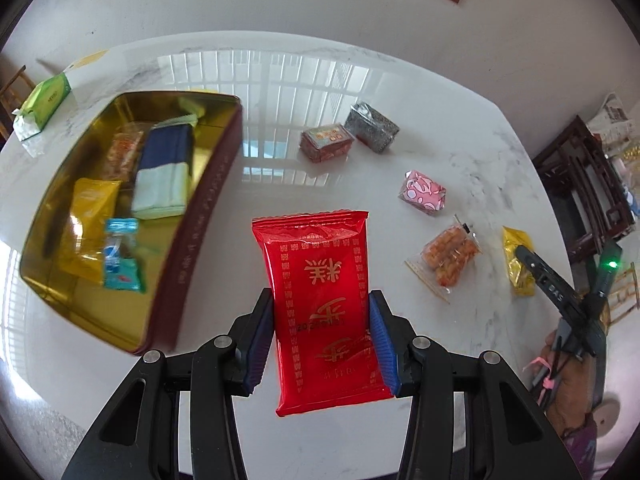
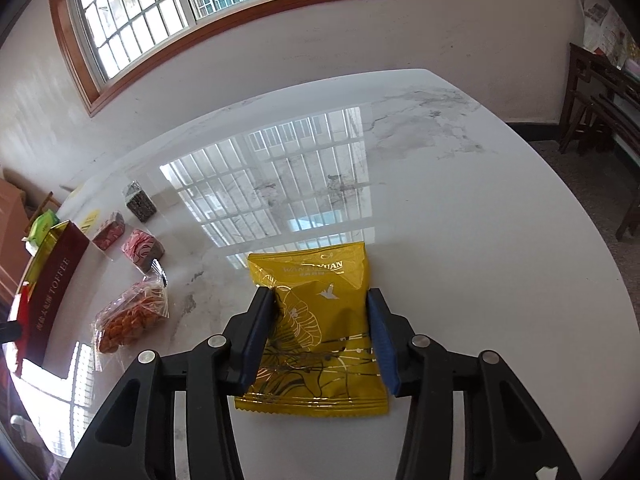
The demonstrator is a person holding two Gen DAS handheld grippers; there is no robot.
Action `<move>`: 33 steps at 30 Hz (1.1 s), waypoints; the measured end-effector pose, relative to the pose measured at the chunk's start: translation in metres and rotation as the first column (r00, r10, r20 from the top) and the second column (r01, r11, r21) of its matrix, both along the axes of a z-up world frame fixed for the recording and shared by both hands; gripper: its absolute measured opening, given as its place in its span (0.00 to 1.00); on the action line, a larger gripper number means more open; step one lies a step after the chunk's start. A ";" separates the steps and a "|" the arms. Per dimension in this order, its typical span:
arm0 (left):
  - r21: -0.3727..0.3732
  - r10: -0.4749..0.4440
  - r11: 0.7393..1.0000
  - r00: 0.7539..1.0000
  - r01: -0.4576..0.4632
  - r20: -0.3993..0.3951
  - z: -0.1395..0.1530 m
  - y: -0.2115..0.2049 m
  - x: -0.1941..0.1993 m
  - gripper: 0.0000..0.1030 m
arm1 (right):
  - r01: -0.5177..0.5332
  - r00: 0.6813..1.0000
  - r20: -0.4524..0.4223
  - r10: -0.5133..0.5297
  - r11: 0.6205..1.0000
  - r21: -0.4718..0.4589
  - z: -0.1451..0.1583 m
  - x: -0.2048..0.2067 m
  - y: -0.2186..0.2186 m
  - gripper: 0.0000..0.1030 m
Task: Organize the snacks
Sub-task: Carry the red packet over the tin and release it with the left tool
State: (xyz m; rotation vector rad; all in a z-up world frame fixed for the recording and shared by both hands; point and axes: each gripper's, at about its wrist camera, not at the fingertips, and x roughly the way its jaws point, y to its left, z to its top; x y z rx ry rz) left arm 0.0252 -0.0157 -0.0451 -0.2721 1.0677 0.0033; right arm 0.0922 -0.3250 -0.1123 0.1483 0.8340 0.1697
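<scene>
Held clear above a white marble table [image 1: 400, 92]: a red snack packet [image 1: 320, 300], pinched across its width by the left gripper [image 1: 322, 330], long axis pointing straight ahead, away from the claw. Up and to the left of that packet, close by: an open gold-lined tin [image 1: 208, 200], already holding several wrapped snacks, its near corner just beside the left claw. Probably the next move: carrying the red packet leftward over the tin's maroon wall and releasing inside. Farther right, flat on the table: a yellow snack packet [image 2: 320, 328] lying between the blue pads of the right gripper [image 2: 322, 336], pads touching both long edges and the foil puckering at the left pad, so gripped but not lifted; long axis again running away from the claw. Tin well to the left of that hand, so the left hand far nearer. Scattered between the two: a clear bag of orange crackers [image 1: 448, 256], a pink wrapped block [image 1: 422, 192], a red box [image 1: 326, 142] and a grey speckled box [image 1: 372, 126].
</scene>
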 end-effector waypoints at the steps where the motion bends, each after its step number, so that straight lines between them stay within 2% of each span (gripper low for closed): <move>1: -0.002 0.000 1.000 1.000 0.000 0.006 0.003 0.003 -0.003 0.45 | 0.006 1.000 0.001 -0.006 1.000 -0.005 0.000 -0.001 0.001 0.42; 5: -0.002 0.007 1.000 1.000 -0.007 0.028 0.015 0.022 -0.021 0.45 | 0.017 1.000 0.009 -0.016 0.999 -0.050 0.002 -0.002 0.007 0.42; 13: -0.023 0.066 0.998 0.996 -0.065 0.058 0.032 0.068 -0.046 0.45 | 0.042 0.999 0.008 -0.042 0.997 -0.057 0.002 -0.004 0.009 0.42; 19: 0.011 0.135 0.991 0.988 -0.136 0.074 0.042 0.115 -0.057 0.45 | 0.046 0.999 0.009 -0.046 0.997 -0.066 0.002 -0.004 0.010 0.42; 25: 0.057 0.168 0.983 0.983 -0.173 0.077 0.041 0.151 -0.043 0.45 | 0.048 0.999 0.010 -0.048 0.996 -0.074 0.002 -0.005 0.012 0.42; 27: 0.078 0.165 0.982 0.984 -0.170 0.074 0.038 0.156 -0.032 0.45 | 0.049 0.999 0.010 -0.048 0.996 -0.076 0.002 -0.005 0.013 0.42; 33: 0.073 0.134 0.988 0.989 -0.138 0.056 0.025 0.157 0.001 0.45 | 0.050 0.999 0.009 -0.050 0.996 -0.079 0.002 -0.005 0.014 0.43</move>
